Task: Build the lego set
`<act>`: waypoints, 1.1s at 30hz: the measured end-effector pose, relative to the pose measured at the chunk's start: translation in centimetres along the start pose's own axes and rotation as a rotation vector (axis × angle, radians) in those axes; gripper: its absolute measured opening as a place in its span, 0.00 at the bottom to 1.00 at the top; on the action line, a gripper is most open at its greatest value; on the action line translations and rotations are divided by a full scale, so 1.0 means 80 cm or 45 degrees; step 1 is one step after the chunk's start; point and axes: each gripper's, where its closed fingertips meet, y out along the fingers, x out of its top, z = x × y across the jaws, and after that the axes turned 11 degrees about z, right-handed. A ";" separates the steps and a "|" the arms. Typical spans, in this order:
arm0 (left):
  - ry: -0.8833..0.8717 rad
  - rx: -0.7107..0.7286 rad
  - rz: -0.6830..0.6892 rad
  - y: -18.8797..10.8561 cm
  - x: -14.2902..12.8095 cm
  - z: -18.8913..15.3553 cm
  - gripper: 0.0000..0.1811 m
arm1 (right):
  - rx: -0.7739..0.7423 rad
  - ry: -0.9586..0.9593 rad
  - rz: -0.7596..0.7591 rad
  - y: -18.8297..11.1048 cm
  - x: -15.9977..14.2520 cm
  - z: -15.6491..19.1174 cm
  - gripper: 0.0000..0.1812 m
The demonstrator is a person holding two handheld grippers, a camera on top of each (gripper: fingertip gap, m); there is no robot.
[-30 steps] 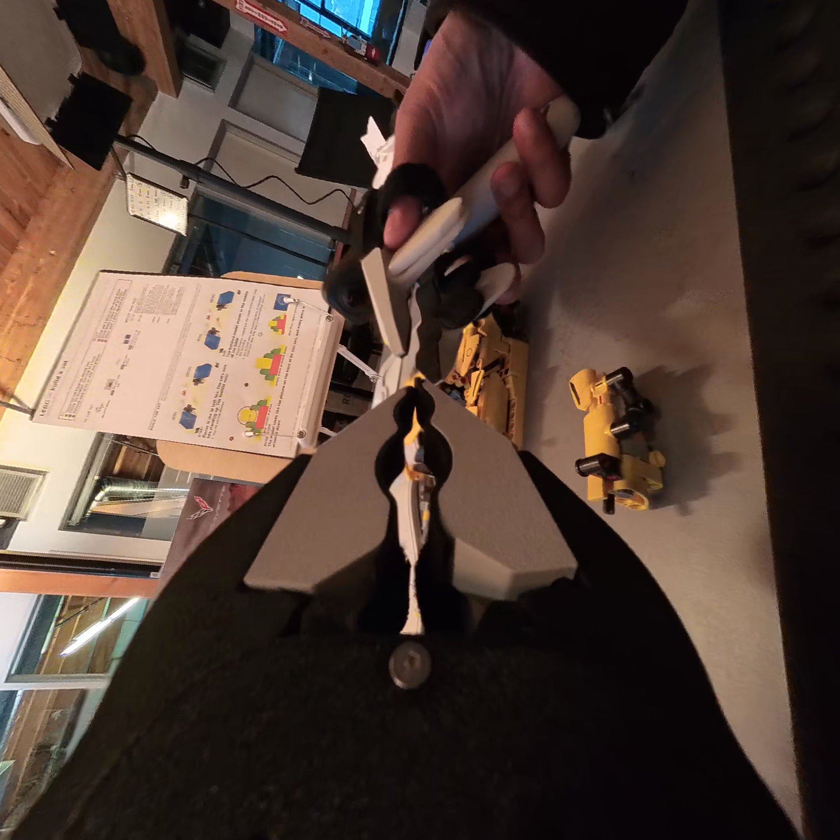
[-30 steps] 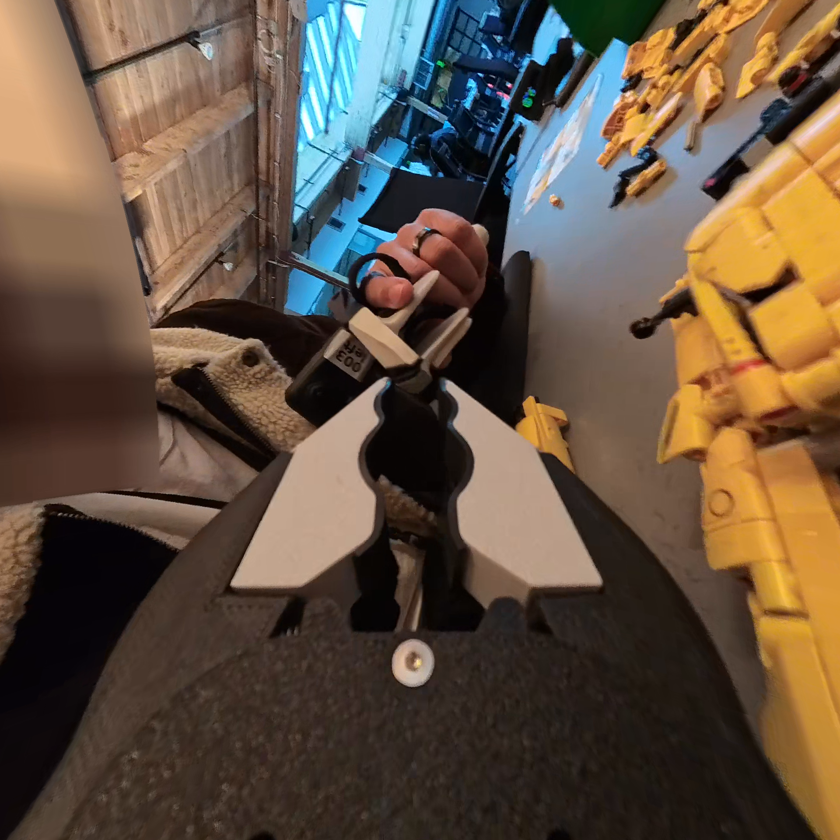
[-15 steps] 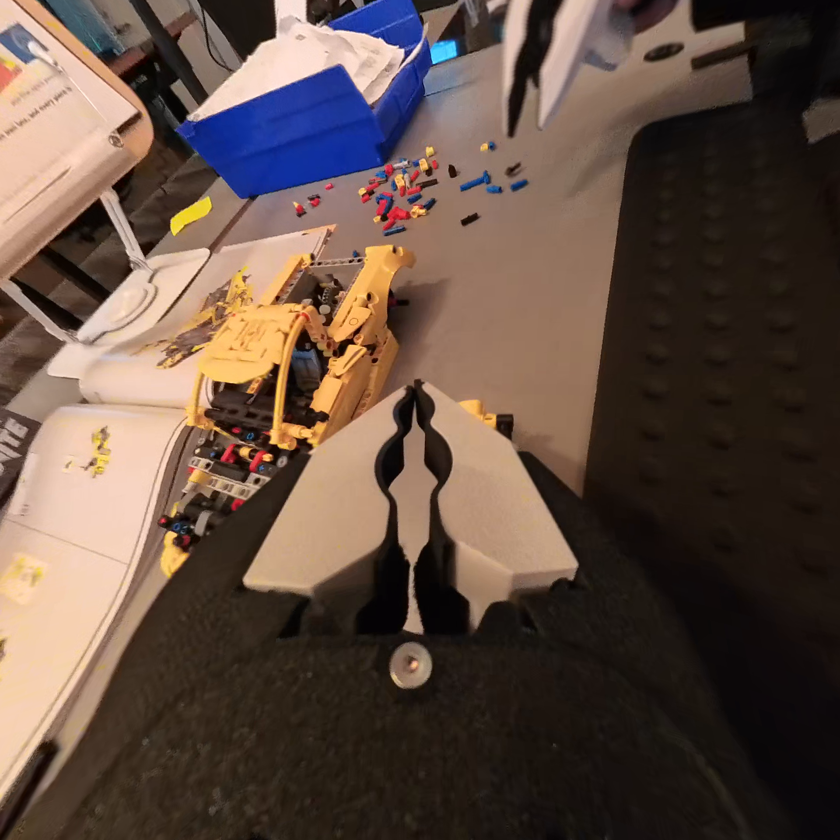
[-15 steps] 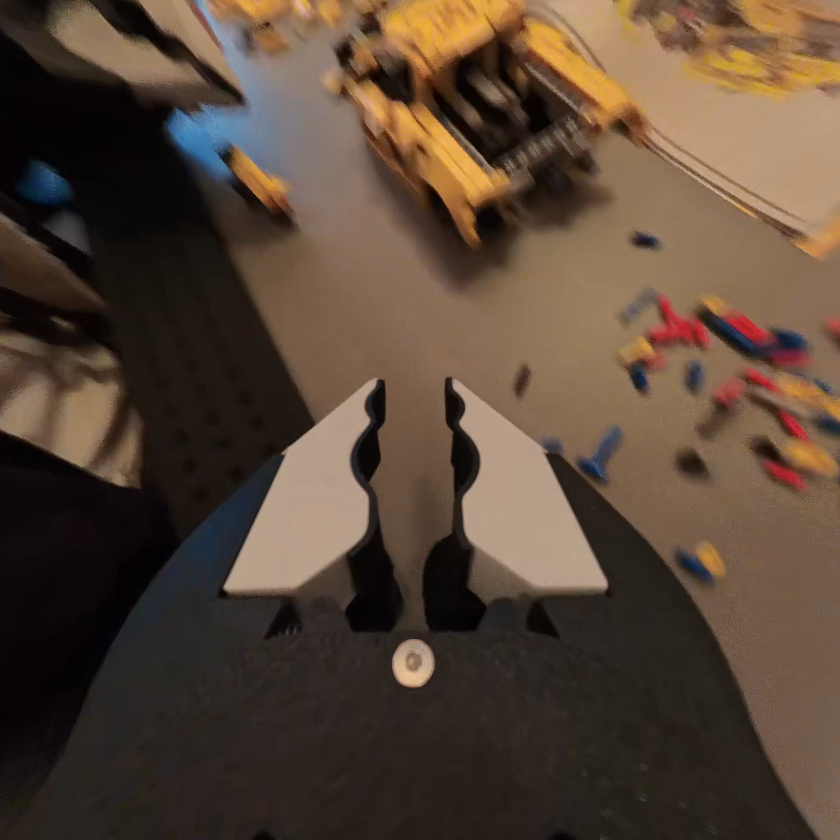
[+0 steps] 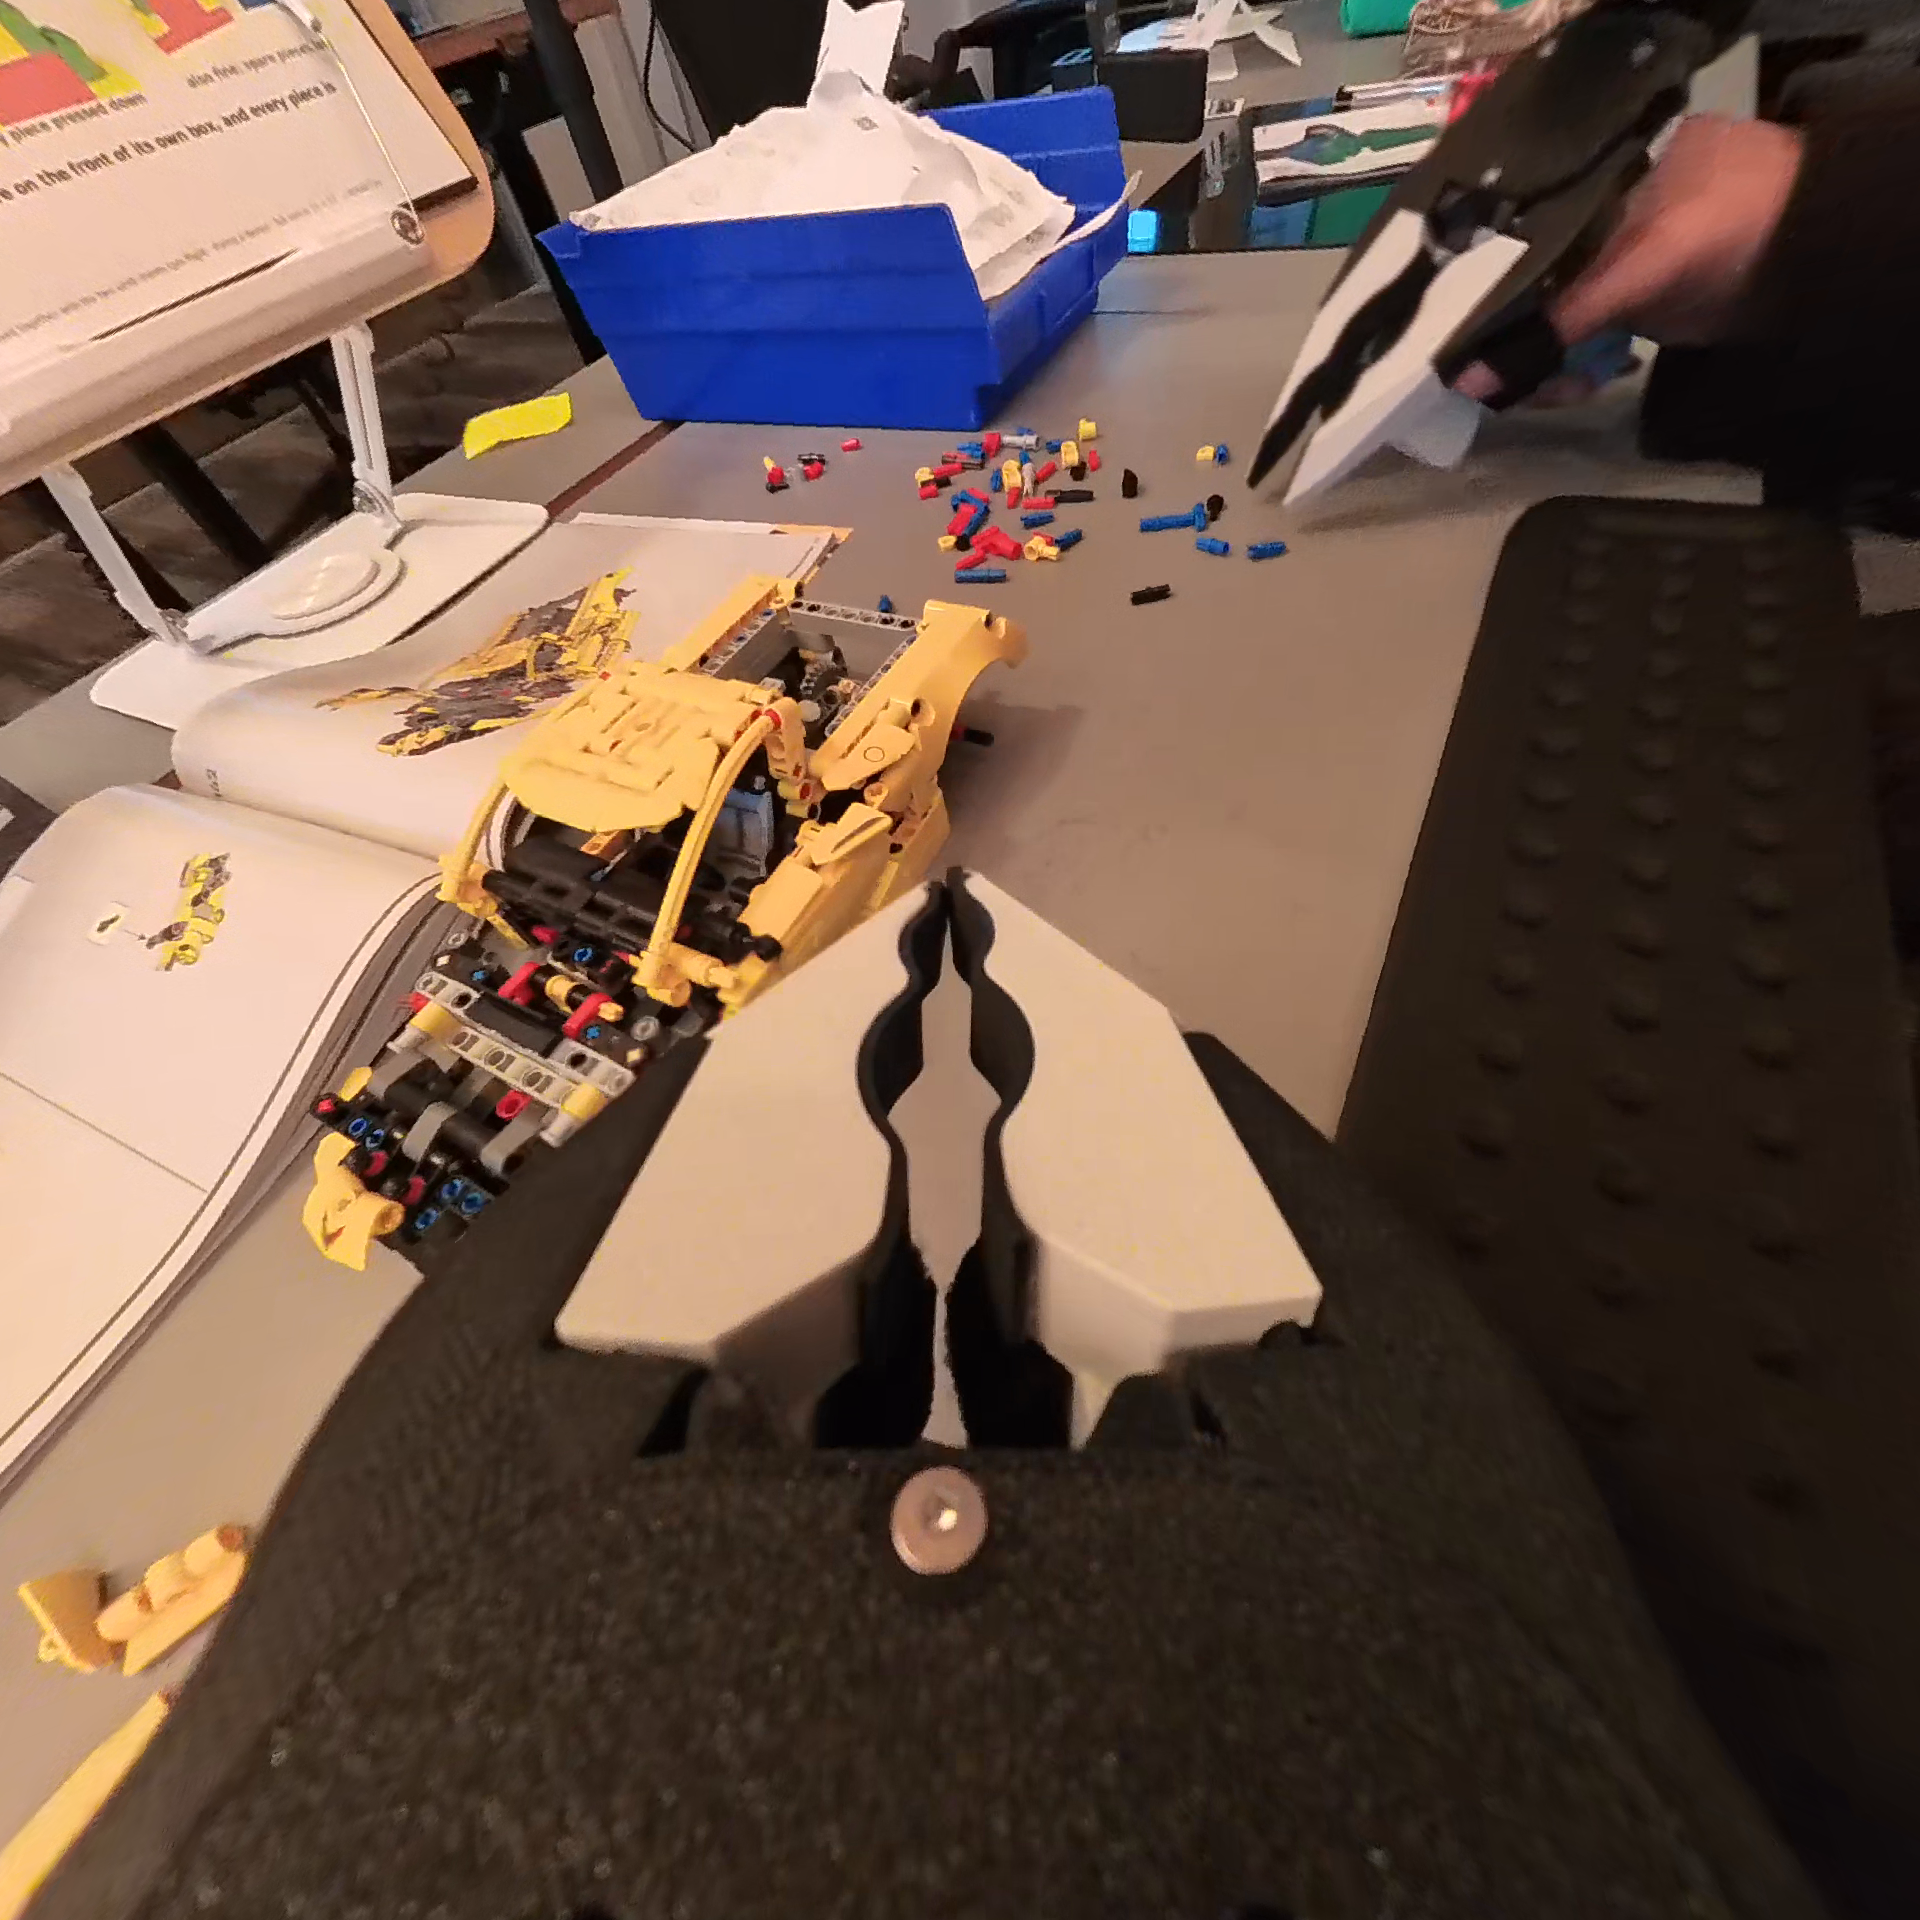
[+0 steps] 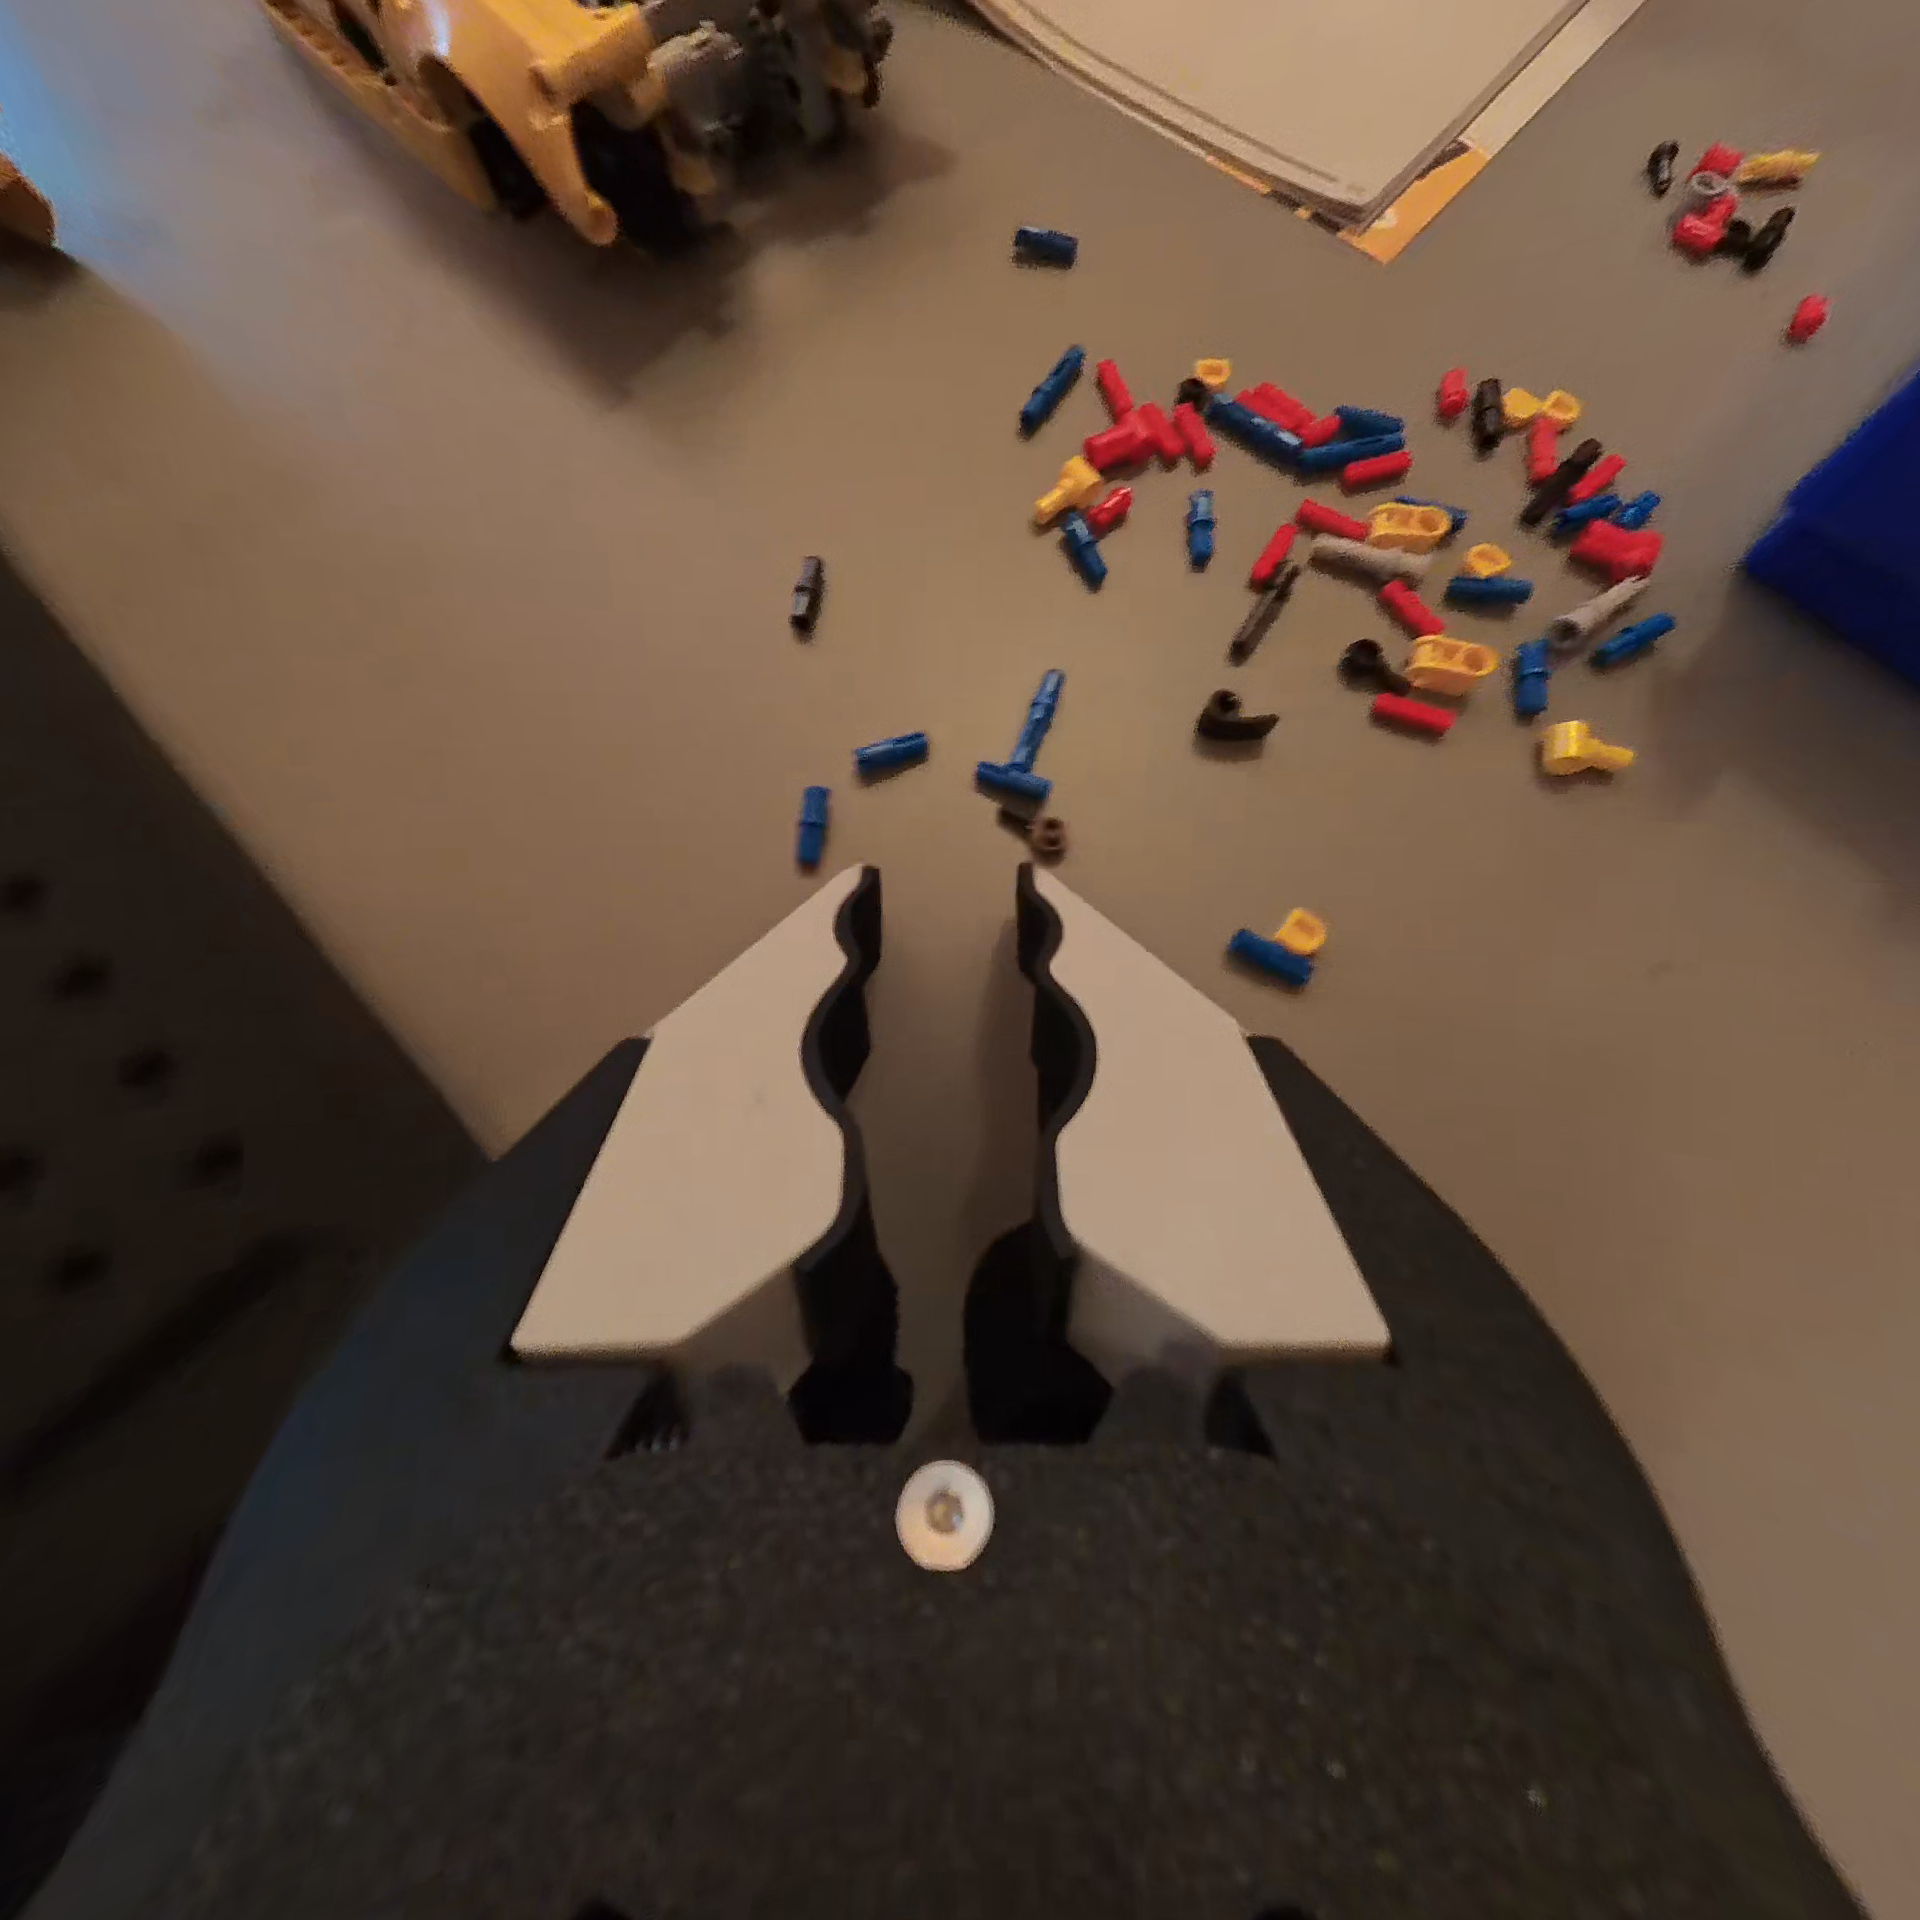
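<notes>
My right gripper (image 6: 948, 883) hangs empty with jaws parted over the loose pins; the blue T-shaped pin (image 6: 1023, 740) lies just ahead of its tips. I'd drop straight and pinch its shaft. My left gripper (image 5: 951, 899) is closed, empty, beside the yellow car (image 5: 665, 883) to its front-left.

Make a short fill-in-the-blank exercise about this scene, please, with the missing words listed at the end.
1. The bin behind the loose pieces is ____ in colour.
2. The right tool has its jaws ____, with nothing between them.
3. The half-built car is mainly ____.
4. The car lies partly on an open ____ of building steps.

Missing words: blue; open; yellow; booklet
</notes>
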 end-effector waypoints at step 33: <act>1.282 0.403 0.103 0.031 0.056 -0.050 0.08 | 1.001 -0.408 0.009 0.032 0.209 0.226 0.04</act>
